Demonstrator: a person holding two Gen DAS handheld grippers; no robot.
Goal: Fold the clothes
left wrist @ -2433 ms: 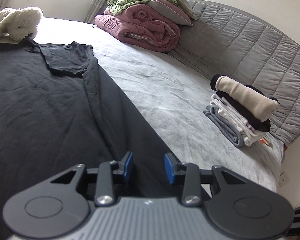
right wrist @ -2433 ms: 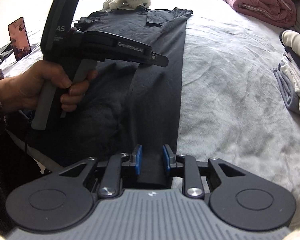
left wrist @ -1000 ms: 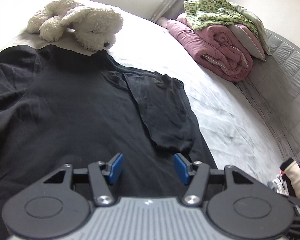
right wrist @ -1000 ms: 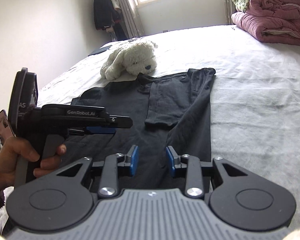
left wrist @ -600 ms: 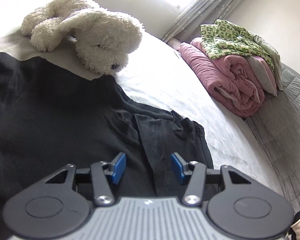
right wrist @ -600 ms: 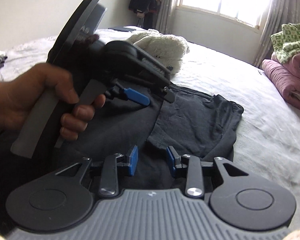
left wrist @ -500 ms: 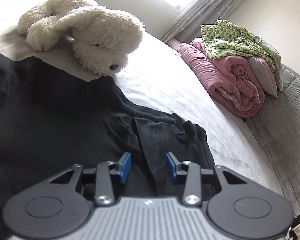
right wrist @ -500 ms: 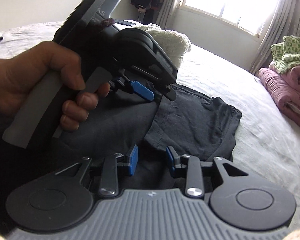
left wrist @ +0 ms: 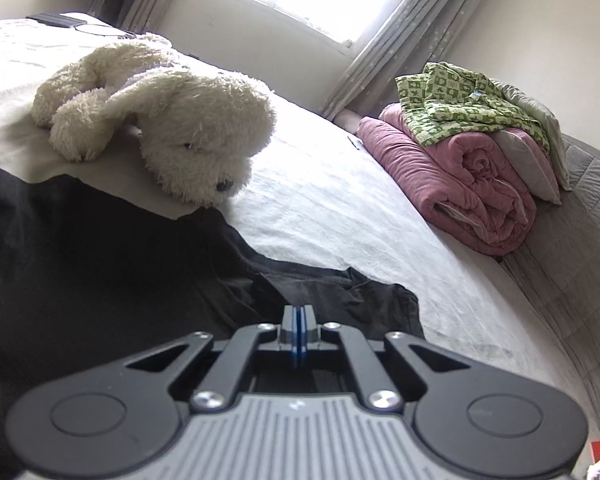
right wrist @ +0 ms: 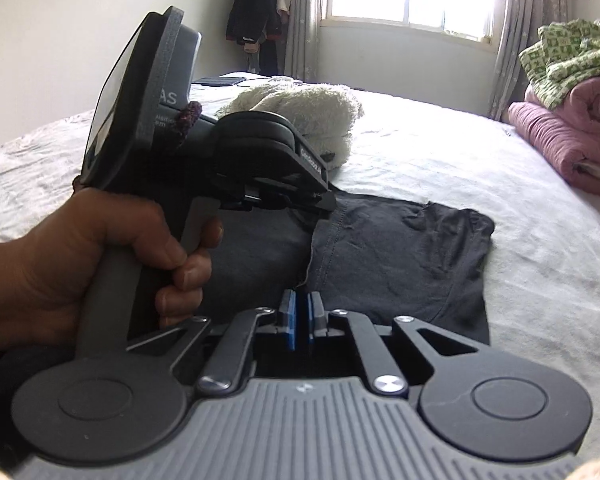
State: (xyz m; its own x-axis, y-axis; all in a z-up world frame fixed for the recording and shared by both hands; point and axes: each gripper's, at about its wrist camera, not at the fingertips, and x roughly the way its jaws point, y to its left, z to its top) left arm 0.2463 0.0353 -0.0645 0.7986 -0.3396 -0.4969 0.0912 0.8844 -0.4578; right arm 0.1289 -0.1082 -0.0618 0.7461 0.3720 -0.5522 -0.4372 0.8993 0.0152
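**Two grippers pinched down on the black T-shirt**

Two grippers sit low over our black T-shirt (left wrist: 100, 272), which lies flat on the white bedsheet (left wrist: 340, 208), its collar end just in front of the white plush dog (left wrist: 172, 128). One sleeve is folded in over the body, and its hem runs down toward our right gripper (right wrist: 300, 320).

Our left gripper (left wrist: 299, 330) has its blue pads pressed together at the shirt's shoulder, near the collar; whether any cloth is caught between them we cannot tell. In the right wrist view our left hand (right wrist: 100, 264) squeezes that gripper's handle, with its fingers lying on the shirt beside the plush dog.

Our right gripper is closing, a thin slit left between its pads, right at the folded sleeve's edge; a fold of dark cloth seems to sit in that slit.

Beyond the shirt, well to the side of the plush dog, a rolled pink quilt (left wrist: 460, 184) carries a green patterned cloth (left wrist: 464, 104).
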